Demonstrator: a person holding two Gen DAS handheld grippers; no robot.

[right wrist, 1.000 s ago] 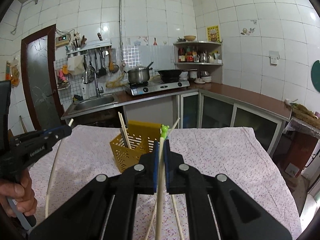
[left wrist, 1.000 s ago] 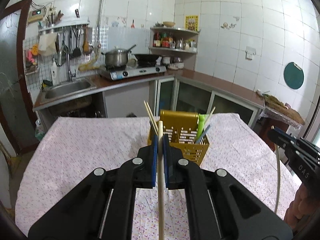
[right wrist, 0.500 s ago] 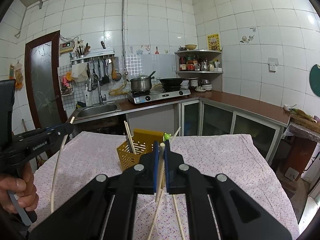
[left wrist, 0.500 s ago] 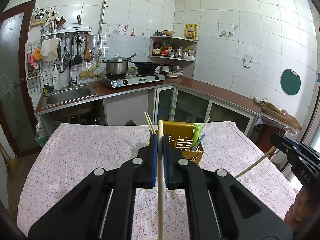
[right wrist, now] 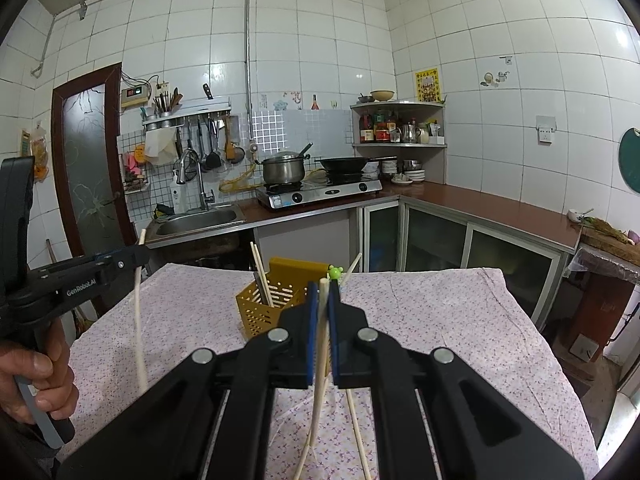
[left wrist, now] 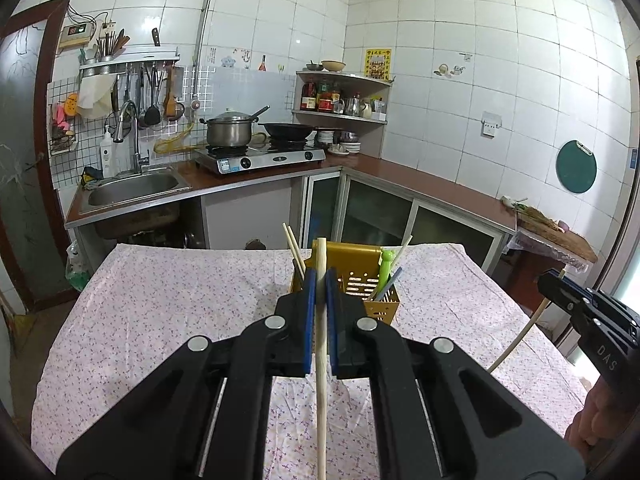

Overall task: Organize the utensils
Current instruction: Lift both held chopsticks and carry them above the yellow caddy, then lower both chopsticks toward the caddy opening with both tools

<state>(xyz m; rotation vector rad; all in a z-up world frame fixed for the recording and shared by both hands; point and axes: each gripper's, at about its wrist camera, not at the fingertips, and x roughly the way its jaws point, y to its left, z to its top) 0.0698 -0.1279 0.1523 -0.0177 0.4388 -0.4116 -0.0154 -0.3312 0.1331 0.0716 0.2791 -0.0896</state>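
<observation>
1. Left wrist view takes in the table (left wrist: 168, 300), spread with a flowered cloth and filling the middle of the kitchen, the biggest thing in play.
2. Behind it runs the counter with the sink (left wrist: 132, 190) at left and the pot (left wrist: 230, 132) on the stove.
3. On the table's far half stands the yellow utensil basket (left wrist: 360, 280), upright, with a pair of chopsticks (left wrist: 294, 250) leaning out of its left side and a green-topped utensil (left wrist: 385, 266) poking up at its right.
4. Left gripper (left wrist: 320, 292) has its fingers (left wrist: 309, 308) pinched narrow on a pale chopstick (left wrist: 321, 344), which rises steeply between the blue pads with its tip just in front of the basket.
5. Right gripper (right wrist: 325, 304) does the same in the right wrist view: fingers (right wrist: 311, 320) clamped narrow on a second chopstick (right wrist: 320, 344), held nearly upright before the basket.
6. Loose chopsticks (right wrist: 356, 428) lie on the cloth under the right gripper.
7. At the right wrist view's left edge a hand (right wrist: 36, 384) grips the left tool's handle.
</observation>
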